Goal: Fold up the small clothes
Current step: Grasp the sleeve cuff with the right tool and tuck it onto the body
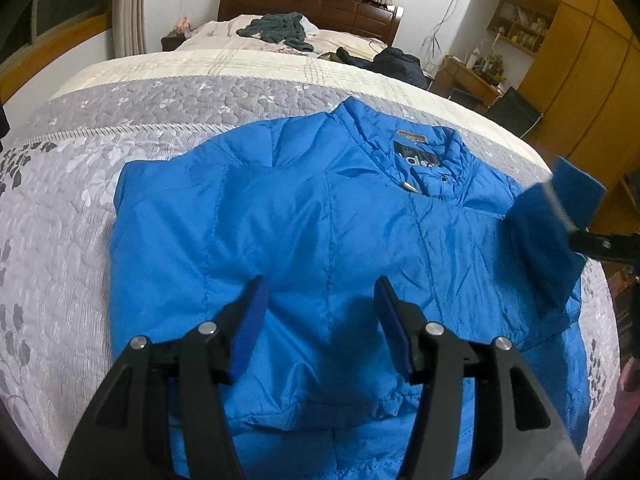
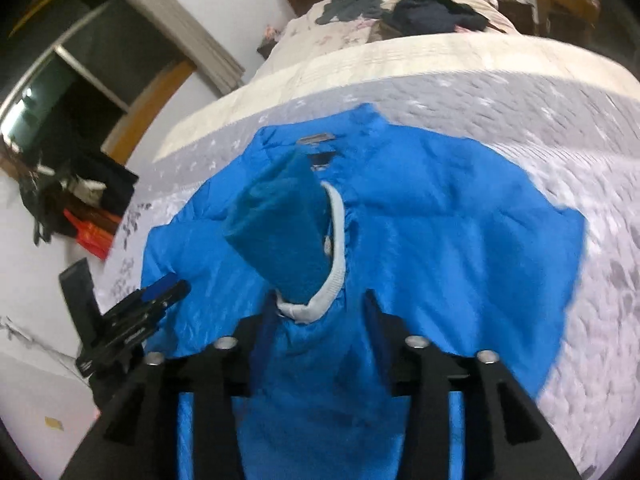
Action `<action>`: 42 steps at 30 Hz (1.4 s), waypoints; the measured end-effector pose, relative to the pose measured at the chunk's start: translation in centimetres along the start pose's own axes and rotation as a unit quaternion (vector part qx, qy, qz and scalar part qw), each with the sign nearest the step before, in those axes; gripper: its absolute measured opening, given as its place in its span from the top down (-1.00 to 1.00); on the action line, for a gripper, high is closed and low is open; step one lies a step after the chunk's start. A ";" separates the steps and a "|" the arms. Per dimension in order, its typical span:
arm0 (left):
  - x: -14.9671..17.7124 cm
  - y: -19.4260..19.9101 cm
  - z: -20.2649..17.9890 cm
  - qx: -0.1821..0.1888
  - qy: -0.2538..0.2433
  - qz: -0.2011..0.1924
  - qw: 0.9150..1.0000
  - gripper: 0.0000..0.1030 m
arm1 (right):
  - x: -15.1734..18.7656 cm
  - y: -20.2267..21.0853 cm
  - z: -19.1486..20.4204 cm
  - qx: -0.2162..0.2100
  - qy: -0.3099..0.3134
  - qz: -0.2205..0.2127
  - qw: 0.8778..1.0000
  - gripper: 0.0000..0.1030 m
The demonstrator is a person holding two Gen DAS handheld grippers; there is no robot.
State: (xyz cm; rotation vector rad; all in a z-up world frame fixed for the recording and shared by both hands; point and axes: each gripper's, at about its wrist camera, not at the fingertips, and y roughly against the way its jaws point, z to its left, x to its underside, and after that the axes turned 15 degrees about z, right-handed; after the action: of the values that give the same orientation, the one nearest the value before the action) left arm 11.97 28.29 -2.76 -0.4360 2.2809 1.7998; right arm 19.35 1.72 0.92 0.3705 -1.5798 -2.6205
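Right now a small blue jacket [image 1: 304,232] lies flat on a bed [image 1: 60,240], front side up, with its collar pointing away toward the far end. The bed has a soft grey cover with white flowers and leaves on it, and a cream blanket [image 1: 224,64] past that. Far back, a grey piece of clothing [image 1: 276,30] and a dark one [image 1: 396,62] lie near a brown wooden headboard [image 1: 308,4]. Tall yellow-brown cupboards [image 1: 584,76] stand on one side of the room, and a small wooden desk [image 1: 466,76] with little things on it stands beside them.

The left claw [image 1: 320,300] sits low over the bottom part of the jacket. Its two fingers are wide apart and hold nothing.

The right claw [image 2: 316,312] pinches a sleeve [image 2: 288,232] by its white-lined cuff [image 2: 320,300] and holds it up above the jacket's middle. That view is blurry.
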 end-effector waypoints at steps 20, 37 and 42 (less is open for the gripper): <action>0.5 0.0 -1.1 0.007 -0.016 0.011 1.000 -0.08 | 1.9 -0.8 -8.0 -0.037 -0.073 0.001 0.997 0.57; 1.6 2.9 -3.0 0.002 -0.030 -0.009 0.999 -0.17 | 4.3 2.3 -3.4 0.038 0.012 -0.068 0.997 0.02; 1.6 0.4 -2.5 -0.021 -0.034 0.021 0.999 -0.17 | 3.1 -0.6 -4.2 0.062 -0.007 -0.037 0.997 0.05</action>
State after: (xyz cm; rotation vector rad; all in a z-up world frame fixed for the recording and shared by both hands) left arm 10.40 25.77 -2.35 -0.3321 2.2274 1.8552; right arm 17.41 -2.15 -2.00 0.4254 -1.7727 -2.5903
